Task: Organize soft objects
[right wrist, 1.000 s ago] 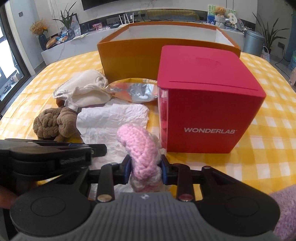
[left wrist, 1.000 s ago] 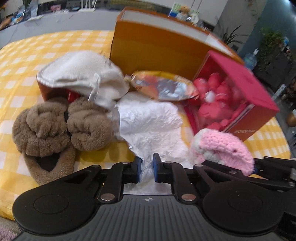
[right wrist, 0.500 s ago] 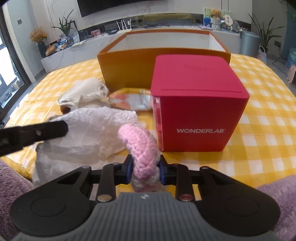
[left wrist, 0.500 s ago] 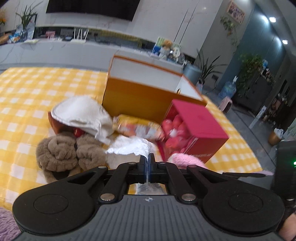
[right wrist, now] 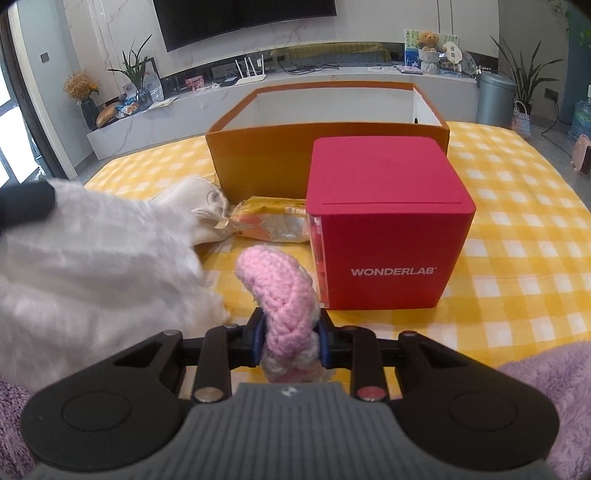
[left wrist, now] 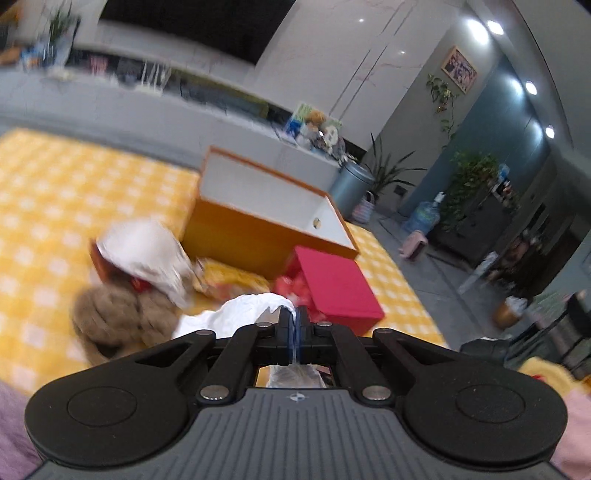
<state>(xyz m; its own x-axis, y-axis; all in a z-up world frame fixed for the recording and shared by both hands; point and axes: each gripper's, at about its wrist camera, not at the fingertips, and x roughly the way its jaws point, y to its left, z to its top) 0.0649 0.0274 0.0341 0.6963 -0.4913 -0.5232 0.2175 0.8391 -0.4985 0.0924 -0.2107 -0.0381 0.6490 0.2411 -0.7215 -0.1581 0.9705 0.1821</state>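
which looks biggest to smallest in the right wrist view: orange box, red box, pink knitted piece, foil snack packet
1. orange box
2. red box, though it sits nearer the camera, so this gap is unsure
3. pink knitted piece, very close to the lens
4. foil snack packet, partly hidden

left gripper (left wrist: 294, 328) pinched fully closed; right gripper (right wrist: 290, 341) jaws clamped partway, angled down.

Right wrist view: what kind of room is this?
Most likely a home living room: a wall TV above a long media shelf with a router, potted plants, and a table under a yellow checked cloth.
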